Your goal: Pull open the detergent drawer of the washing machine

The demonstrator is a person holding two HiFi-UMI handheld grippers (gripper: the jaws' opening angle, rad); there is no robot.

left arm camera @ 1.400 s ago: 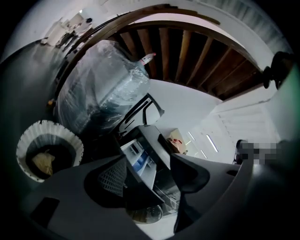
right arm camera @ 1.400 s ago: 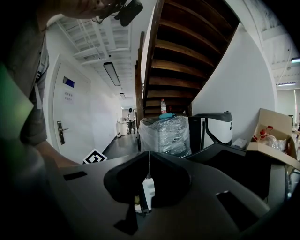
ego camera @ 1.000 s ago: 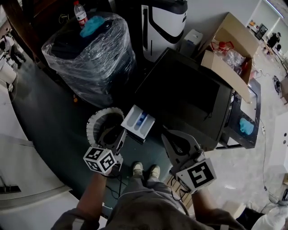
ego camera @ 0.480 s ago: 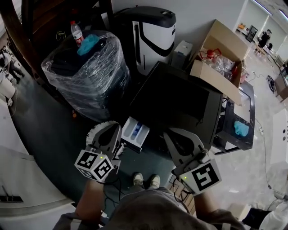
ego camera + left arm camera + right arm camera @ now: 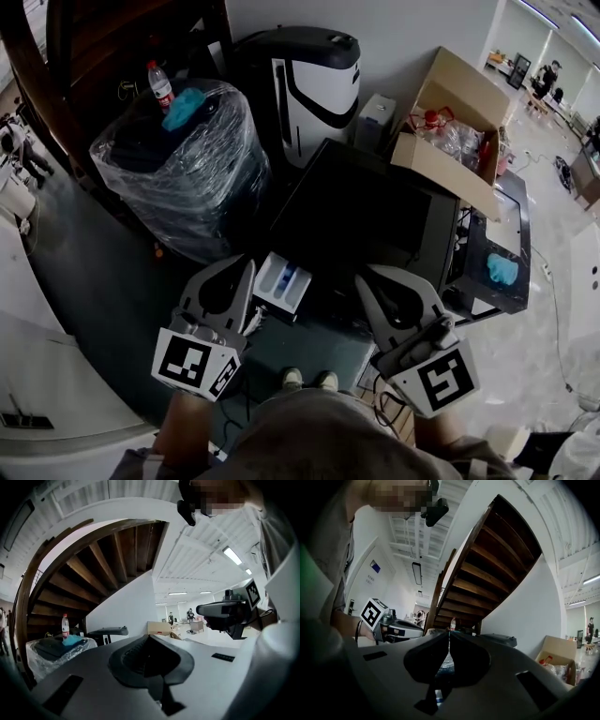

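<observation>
White plastic marks the detergent drawer (image 5: 284, 284): it stands pulled out of the front of the dark washing machine (image 5: 375, 211), at that front's left end in the head view, with a blue patch showing in one of its compartments. It lies between the two tongs in that view, closer to the left one.

Left tongs (image 5: 246, 272) are held level with the marker cube towards the person. Their own view shows the jaws together, with nothing between them. The tips appear just beside the drawer's left edge in the head view, but the tongs do not grip it. Right tongs (image 5: 367, 279) are also level, over the machine's front edge to the right of the drawer. Their jaws meet at the tips with only a thin slit behind, and they hold nothing.

Left of the machine sits a bulky bundle wrapped in clear plastic film (image 5: 183, 164). On top of it stand a water bottle (image 5: 161, 84) with a red cap and a blue cloth (image 5: 185, 105). Behind the machine, against the wall, stands a white-and-black appliance (image 5: 314, 80). An open cardboard box (image 5: 450, 112) rests at the machine's far right corner. To the right is a low dark cabinet (image 5: 487, 281) with something teal on it. The person's shoes (image 5: 305, 380) show on the dark floor below the drawer. A wooden staircase (image 5: 487, 569) rises overhead in both gripper views.
</observation>
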